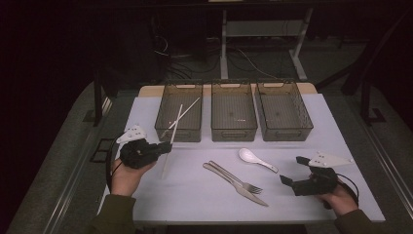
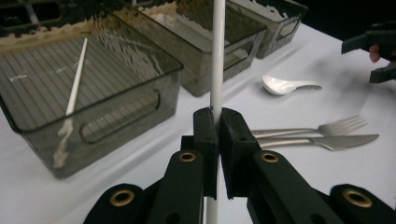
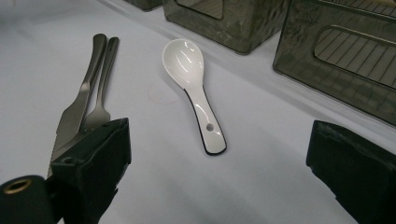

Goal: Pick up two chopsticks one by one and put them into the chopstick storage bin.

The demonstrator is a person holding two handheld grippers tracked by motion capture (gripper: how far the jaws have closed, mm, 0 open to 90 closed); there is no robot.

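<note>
My left gripper [image 1: 168, 146] [image 2: 218, 126] is shut on a thin white chopstick [image 1: 165, 165] [image 2: 217, 56], held just above the table in front of the left bin [image 1: 178, 134]. A second white chopstick [image 1: 189, 108] [image 2: 77, 79] lies slanted inside that bin. My right gripper [image 1: 292, 169] [image 3: 219, 163] is open at the right side of the table, with nothing between its jaws. It points at a white ceramic spoon [image 1: 251, 156] [image 3: 184, 60] lying on the cloth ahead of it.
Three smoky see-through bins stand in a row at the back: the left one, a middle one [image 1: 234, 132] and a right one [image 1: 285, 134]. A metal fork [image 1: 246, 185] [image 2: 327, 127] and knife [image 1: 229, 179] [image 2: 336, 141] lie side by side mid-table.
</note>
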